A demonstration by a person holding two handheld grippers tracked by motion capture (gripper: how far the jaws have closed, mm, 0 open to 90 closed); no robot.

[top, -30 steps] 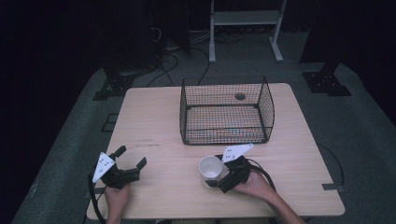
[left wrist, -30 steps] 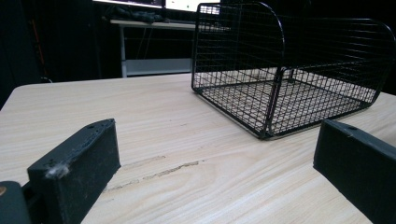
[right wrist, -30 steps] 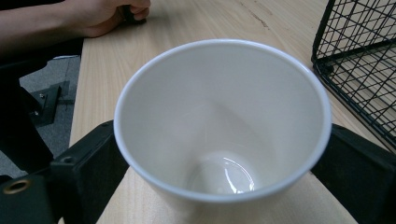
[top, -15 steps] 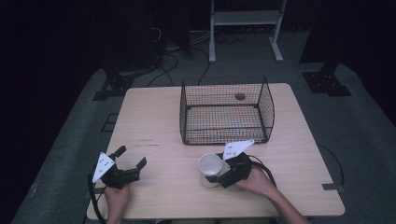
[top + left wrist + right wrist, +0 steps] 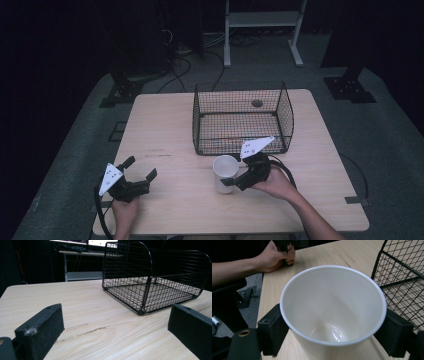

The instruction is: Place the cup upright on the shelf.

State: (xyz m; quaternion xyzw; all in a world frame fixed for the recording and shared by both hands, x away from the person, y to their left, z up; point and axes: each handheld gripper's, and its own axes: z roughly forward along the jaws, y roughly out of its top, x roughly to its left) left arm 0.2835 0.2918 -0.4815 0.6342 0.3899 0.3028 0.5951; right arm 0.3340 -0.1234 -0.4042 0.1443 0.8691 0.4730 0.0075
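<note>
The left tool (image 5: 137,181) rests low at the near left of the tabletop (image 5: 160,130), its jaws standing well apart with bare wood between them; in the left gripper view they frame the grain and the basket (image 5: 155,282) farther off. It takes no part in the work for now.

Moving right, the cup (image 5: 225,172) sits near the middle of the near edge, just in front of the basket (image 5: 242,117) and apart from its front wall. The right tool (image 5: 231,181) has just been closing and is now clamped on the cup, one jaw on each side of the wall a little below the rim, as the right gripper view makes plain. Whether the base is clear of the wood I cannot tell from above.

So, as I judge it, the grasp is done (the first real step), and what is left is the carry: lift the cup over the basket's front wall, set it down on the wire floor, and let go. The basket holds nothing yet.

The cup (image 5: 333,307) itself is plain white, round, open at the top and empty, with a thin rolled rim and a glossy inside that catches a small highlight at the bottom. It stands upright, narrows toward the base, and shows no handle in these views. It looks light and thin-walled, likely to flex under a hard squeeze.
</note>
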